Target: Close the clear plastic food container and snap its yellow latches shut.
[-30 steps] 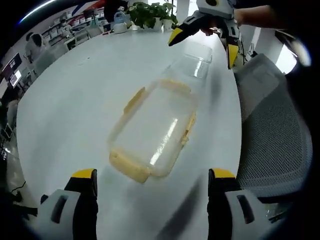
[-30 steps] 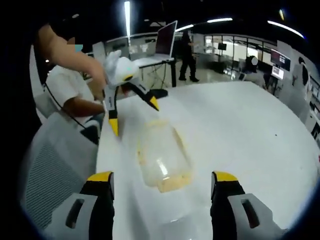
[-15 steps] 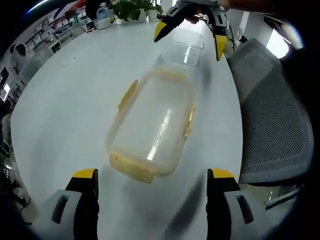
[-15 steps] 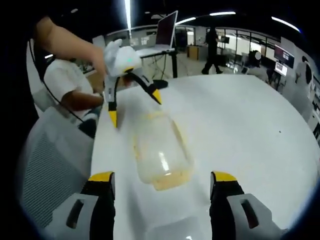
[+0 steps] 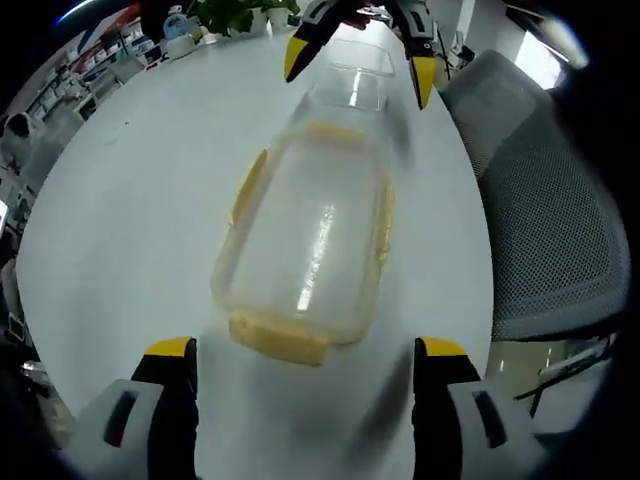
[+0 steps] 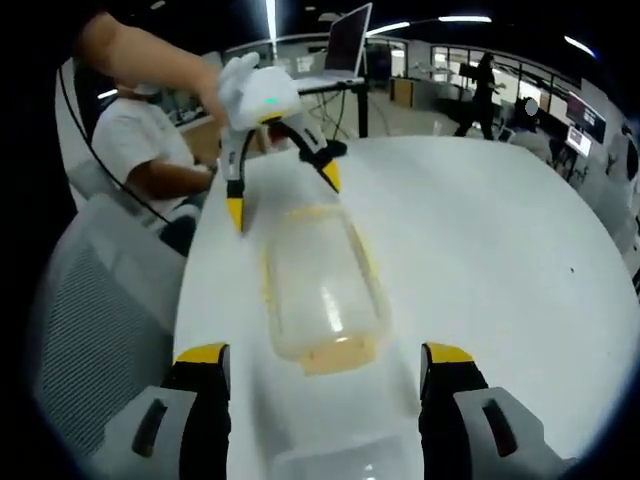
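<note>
On the white table [image 5: 130,200] lies the clear plastic food container [image 5: 305,245], long and rounded, between the two grippers and touched by neither. From the left gripper view its yellow latches [image 5: 278,338] are well seen: one on the near short end, one along each long side; whether they are snapped I cannot tell. The left gripper [image 5: 305,400] has its jaws wide apart with nothing between them, low at the near end of the container. At the far end of it the right gripper [image 5: 355,60] stands above with yellow tips spread, near a second clear piece [image 5: 355,85] on the table. The right gripper view gives the opposite side: the container [image 6: 320,290] runs away from the right gripper [image 6: 325,400], whose jaws are also apart and empty, and the left gripper [image 6: 280,185] is held by a hand [image 6: 225,85] beyond it. A grey mesh chair [image 5: 545,200] stands just beside the table edge. The right gripper view adds a seated person [image 6: 140,150] in white, a laptop [image 6: 350,45] on a desk and ceiling lights; the left gripper view adds a green plant [image 5: 235,12] far behind.
</note>
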`<action>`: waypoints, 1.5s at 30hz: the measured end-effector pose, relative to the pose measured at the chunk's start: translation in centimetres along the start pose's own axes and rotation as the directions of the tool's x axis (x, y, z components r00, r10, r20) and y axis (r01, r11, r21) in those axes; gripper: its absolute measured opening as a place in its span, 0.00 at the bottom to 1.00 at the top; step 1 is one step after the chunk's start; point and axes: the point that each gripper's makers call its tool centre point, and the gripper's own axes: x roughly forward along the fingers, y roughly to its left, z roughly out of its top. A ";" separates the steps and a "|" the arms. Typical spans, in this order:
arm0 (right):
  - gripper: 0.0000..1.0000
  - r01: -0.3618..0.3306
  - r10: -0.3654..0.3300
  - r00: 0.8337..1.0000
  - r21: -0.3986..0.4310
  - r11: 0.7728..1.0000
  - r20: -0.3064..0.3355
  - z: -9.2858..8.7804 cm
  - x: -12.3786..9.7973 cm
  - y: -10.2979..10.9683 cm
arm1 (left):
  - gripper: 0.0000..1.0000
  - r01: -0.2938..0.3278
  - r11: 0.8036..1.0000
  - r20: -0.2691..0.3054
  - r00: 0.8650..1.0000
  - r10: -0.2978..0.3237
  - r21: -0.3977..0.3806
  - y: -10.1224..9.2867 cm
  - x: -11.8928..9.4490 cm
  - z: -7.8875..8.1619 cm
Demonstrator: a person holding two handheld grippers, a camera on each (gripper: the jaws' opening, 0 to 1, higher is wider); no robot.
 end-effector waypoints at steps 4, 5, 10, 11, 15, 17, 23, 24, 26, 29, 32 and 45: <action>0.78 -0.004 0.004 1.000 -0.004 1.000 -0.018 -0.3 0.4 -0.1 | 0.90 0.007 1.000 -0.007 1.000 -0.007 0.025 0.4 0.1 0.2; 0.78 -0.005 0.005 1.000 -0.006 1.000 -0.021 -0.3 0.5 -0.2 | 0.89 0.010 1.000 -0.008 1.000 -0.010 0.029 0.4 0.1 0.2; 0.78 -0.017 0.014 0.998 -0.049 0.999 -0.058 -0.4 0.8 -0.2 | 0.88 0.036 0.997 -0.032 0.999 -0.033 0.075 0.4 0.3 0.1; 0.78 -0.018 0.014 0.998 -0.054 0.998 -0.062 -0.4 0.9 -0.3 | 0.88 0.038 0.996 -0.037 0.999 -0.035 0.080 0.4 0.3 0.0; 0.77 -0.027 0.020 0.995 -0.072 0.997 -0.093 -0.7 1.1 -0.5 | 0.87 0.056 0.992 -0.056 0.997 -0.050 0.112 0.3 0.5 -0.2; 0.77 -0.033 0.023 0.994 -0.090 0.995 -0.110 -0.8 1.3 -0.4 | 0.86 0.062 0.990 -0.065 0.996 -0.054 0.131 0.2 0.6 -0.3; 0.77 -0.050 0.031 0.989 -0.128 0.990 -0.148 -1.1 1.8 -0.1 | 0.87 0.073 0.985 -0.082 0.995 -0.061 0.157 0.2 0.9 -0.5; 0.77 -0.053 0.031 0.987 -0.137 0.989 -0.158 -1.3 1.8 -0.1 | 0.87 0.073 0.983 -0.083 0.995 -0.060 0.169 0.3 0.9 -0.4; 0.76 -0.057 0.032 0.984 -0.141 0.988 -0.175 -1.6 2.0 -0.1 | 0.86 0.077 0.980 -0.092 0.994 -0.061 0.183 0.4 0.9 -0.3; 0.76 -0.065 0.036 0.979 -0.145 0.987 -0.199 -1.9 2.1 -0.1 | 0.86 0.093 0.974 -0.108 0.992 -0.072 0.209 0.1 1.0 -0.1; 0.75 -0.074 0.042 0.976 -0.140 0.987 -0.215 -2.3 2.2 -0.2 | 0.86 0.098 0.973 -0.119 0.990 -0.074 0.210 0.2 1.1 -0.1; 0.71 -0.070 0.027 0.969 -0.169 0.983 -0.244 -2.3 3.2 -0.3 | 0.80 0.115 0.967 -0.153 0.985 -0.081 0.226 0.8 0.9 -0.2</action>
